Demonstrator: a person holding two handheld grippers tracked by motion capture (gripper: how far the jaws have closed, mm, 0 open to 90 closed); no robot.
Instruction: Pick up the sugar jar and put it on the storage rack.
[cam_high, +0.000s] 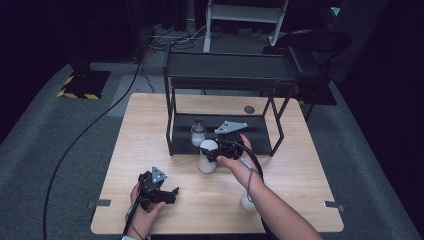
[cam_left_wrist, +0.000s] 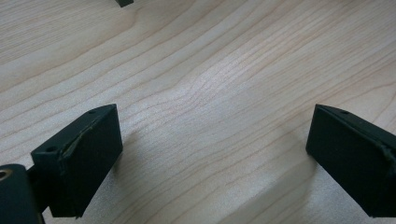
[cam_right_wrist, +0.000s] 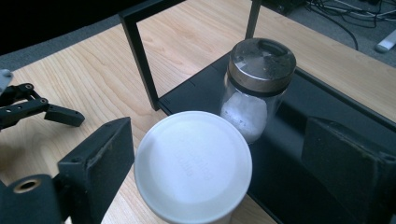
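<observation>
Presently, the right gripper is seen with jaws apart around a white-lidded jar, the left pad touching the lid, the right one clear. The jar stands on the tabletop, just before a black rack. A metal-lidded jar stands on the rack's base. The left gripper rests open over bare tabletop.
</observation>
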